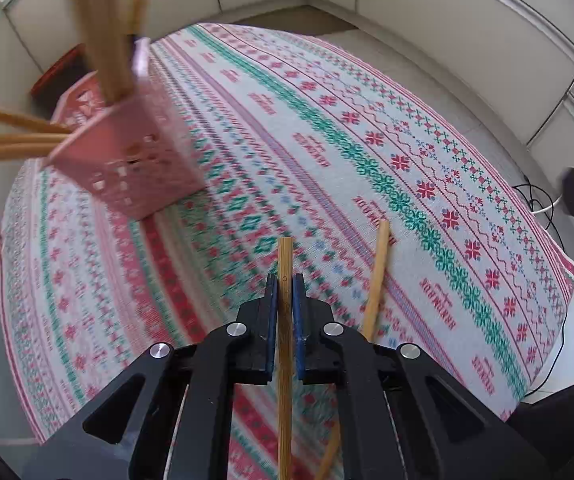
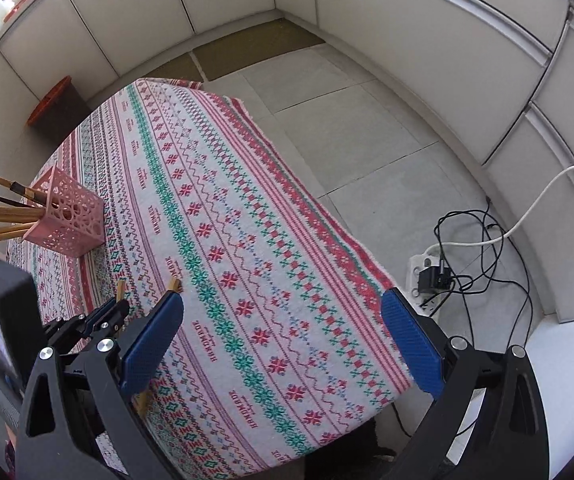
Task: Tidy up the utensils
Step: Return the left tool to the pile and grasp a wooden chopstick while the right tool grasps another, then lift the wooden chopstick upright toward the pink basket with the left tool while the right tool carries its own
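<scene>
in the left wrist view a pink holder (image 1: 135,160) with wooden utensils (image 1: 103,40) is seen at upper left on the cloth (image 1: 367,140), and a chopstick (image 1: 285,320) is clamped at lower centre by the left gripper (image 1: 285,284), with a second chopstick (image 1: 377,276) lying just to its right. in the right wrist view the holder (image 2: 69,216) is seen at centre left, and the right gripper (image 2: 283,340) is held wide apart and empty across the bottom.

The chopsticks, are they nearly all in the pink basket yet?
Nearly. Several wooden utensils already stand in the pink basket. The left tool is shut on one chopstick. Another chopstick lies on the tablecloth, waiting. The right tool is open, holding nothing.
</scene>
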{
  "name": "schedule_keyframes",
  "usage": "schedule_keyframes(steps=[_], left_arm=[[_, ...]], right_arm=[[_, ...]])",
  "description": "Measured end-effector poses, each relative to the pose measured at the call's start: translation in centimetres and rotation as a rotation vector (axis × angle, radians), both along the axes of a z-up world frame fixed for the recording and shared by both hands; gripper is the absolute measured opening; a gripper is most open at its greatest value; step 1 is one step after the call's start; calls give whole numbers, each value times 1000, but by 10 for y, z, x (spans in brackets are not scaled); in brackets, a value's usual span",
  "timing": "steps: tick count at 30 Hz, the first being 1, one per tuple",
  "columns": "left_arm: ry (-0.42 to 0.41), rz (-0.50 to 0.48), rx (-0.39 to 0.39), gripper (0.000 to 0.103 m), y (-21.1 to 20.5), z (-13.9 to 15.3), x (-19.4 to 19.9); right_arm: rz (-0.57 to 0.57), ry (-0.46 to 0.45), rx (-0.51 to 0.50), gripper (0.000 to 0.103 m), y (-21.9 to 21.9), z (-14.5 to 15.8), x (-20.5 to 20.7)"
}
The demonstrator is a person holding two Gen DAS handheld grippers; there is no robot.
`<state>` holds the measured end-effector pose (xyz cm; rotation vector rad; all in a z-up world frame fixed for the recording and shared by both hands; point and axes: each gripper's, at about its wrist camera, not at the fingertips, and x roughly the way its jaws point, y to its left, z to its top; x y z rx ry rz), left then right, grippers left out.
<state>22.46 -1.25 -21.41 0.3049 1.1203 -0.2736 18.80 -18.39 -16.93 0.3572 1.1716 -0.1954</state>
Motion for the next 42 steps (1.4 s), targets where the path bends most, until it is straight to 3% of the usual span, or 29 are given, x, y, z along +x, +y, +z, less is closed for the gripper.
schedule_keyframes(steps=[3, 8, 11, 13, 14, 16, 18, 19, 24, 31, 38, 42], left_arm=[[-42, 10, -7, 7, 18, 18, -16], [-129, 36, -38, 7, 42, 53, -34], [-179, 51, -56, 7, 53, 70, -41], [-200, 63, -69, 7, 58, 78, -42], [-210, 71, -76, 7, 63, 82, -43], [-228, 89, -85, 7, 72, 88, -45], [-239, 106, -96, 7, 81, 92, -45], [-246, 117, -102, 7, 85, 95, -45], [-273, 146, -143, 7, 100, 109, -48], [-308, 162, -240, 7, 110, 130, -58], [-365, 182, -311, 7, 115, 152, -75], [-390, 178, -336, 7, 114, 160, -83]], right_arm=[[8, 41, 15, 96, 22, -11, 14], [34, 98, -65, 90, 61, -33, 32], [42, 168, -47, 72, 75, -55, 45], [40, 215, -7, 54, 81, -71, 50], [32, 210, -13, 56, 85, -74, 52], [48, 182, -54, 43, 96, -72, 54], [65, 166, -49, 19, 103, -71, 55], [70, 168, -26, 13, 104, -71, 55], [65, 89, 60, 9, 100, -54, 47], [150, -154, 172, 8, 87, 12, 5], [255, -375, 96, 8, 94, 71, -33], [287, -420, 88, 8, 90, 85, -53]])
